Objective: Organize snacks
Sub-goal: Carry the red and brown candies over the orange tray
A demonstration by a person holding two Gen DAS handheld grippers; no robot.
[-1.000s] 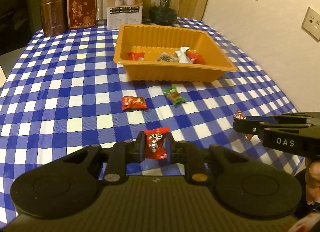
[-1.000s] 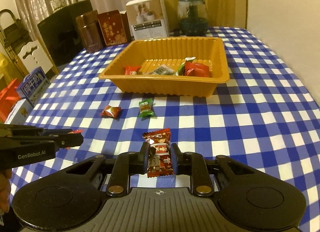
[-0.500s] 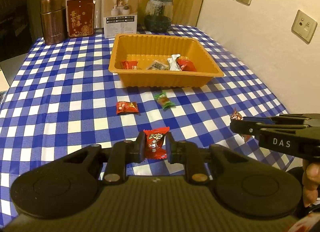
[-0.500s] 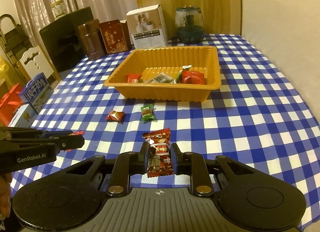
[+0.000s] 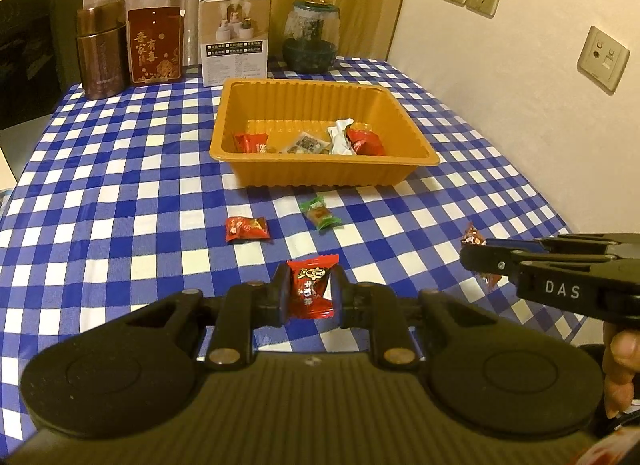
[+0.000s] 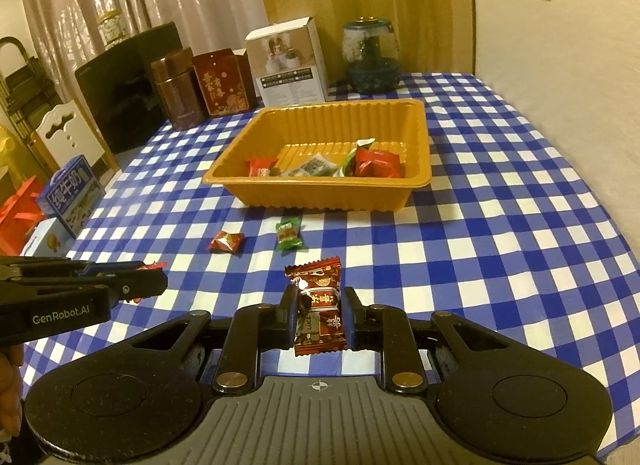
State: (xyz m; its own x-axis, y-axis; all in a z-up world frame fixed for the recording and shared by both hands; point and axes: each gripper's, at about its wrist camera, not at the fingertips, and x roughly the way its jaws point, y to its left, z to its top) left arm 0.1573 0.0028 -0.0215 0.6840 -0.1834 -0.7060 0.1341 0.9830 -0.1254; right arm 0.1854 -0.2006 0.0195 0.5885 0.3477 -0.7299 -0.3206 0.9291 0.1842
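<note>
Two wrapped candies are clamped above the checked bench [image 5: 120, 169]: the left tongs [image 5: 310, 292] pinch a red candy [image 5: 311, 289], the right tongs [image 6: 320, 311] a maroon candy [image 6: 320, 305]. Light, crinkly, probably slippery wrappers; grip the firm middle, short of the orange tray [image 6: 420, 181].

The left gripper [image 5: 311, 293] is tilting down toward the table, its jaws clamping a red candy [image 5: 312, 289] that is standing upright between the pads. The right gripper [image 6: 319, 312] is tilting down the same way, its jaws squeezing a brown candy [image 6: 318, 305] held upright. Both are hanging above the near edge of the table, side by side, fingers pointing forward. Fingertips of the right hand [image 5: 619, 369] are showing behind its gripper, and a bit of the left hand [image 6: 10, 397] likewise.
</note>
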